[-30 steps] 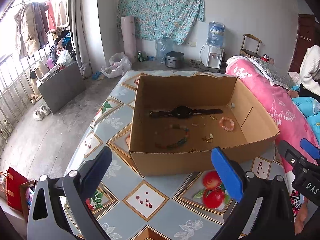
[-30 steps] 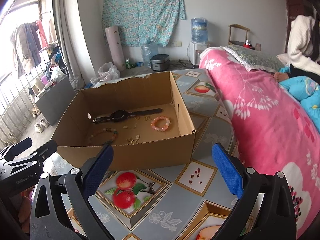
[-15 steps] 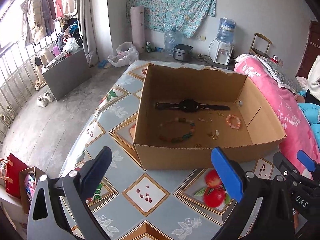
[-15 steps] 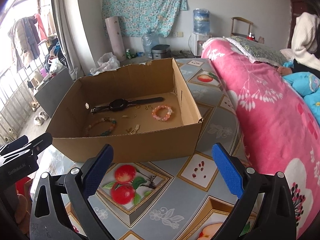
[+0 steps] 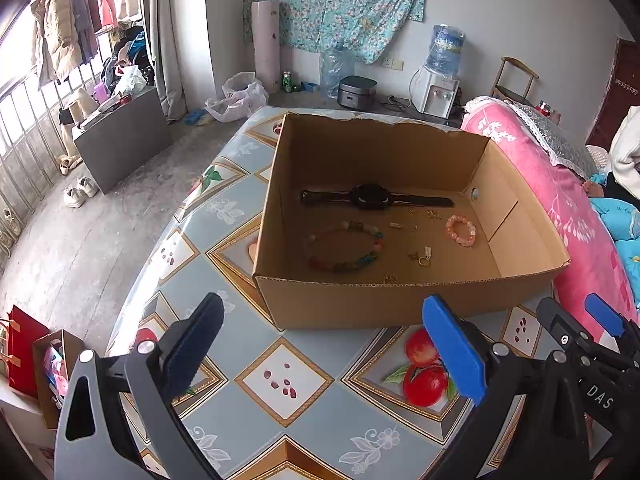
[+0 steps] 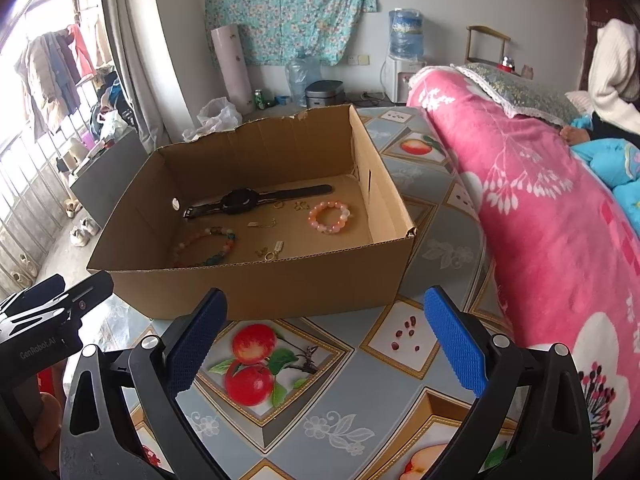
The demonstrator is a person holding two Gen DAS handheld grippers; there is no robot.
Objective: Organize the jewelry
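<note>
An open cardboard box point(image 5: 360, 300) point(image 6: 280, 288) stands on the patterned table. Inside lie a black watch point(image 5: 370, 197) point(image 6: 240, 201), a multicoloured bead bracelet point(image 5: 344, 247) point(image 6: 206, 246), a pink bead bracelet point(image 5: 461, 230) point(image 6: 329, 216) and several small gold pieces point(image 5: 422, 255) point(image 6: 270, 251). My left gripper point(image 5: 320, 354) hovers open in front of the box's near wall, holding nothing. My right gripper point(image 6: 324, 344) is also open and empty, just short of the same wall. Each gripper shows at the edge of the other's view.
A pink flowered quilt point(image 6: 560, 220) lies along the table's right side, with a person in a white sleeve point(image 6: 612, 80) beyond it. The table's left edge point(image 5: 160, 240) drops to a concrete floor. A red bag point(image 5: 20, 344) sits low at the left.
Both grippers have risen and tilted down, so more of the box floor and the jewelry shows. Both stay open and empty.
</note>
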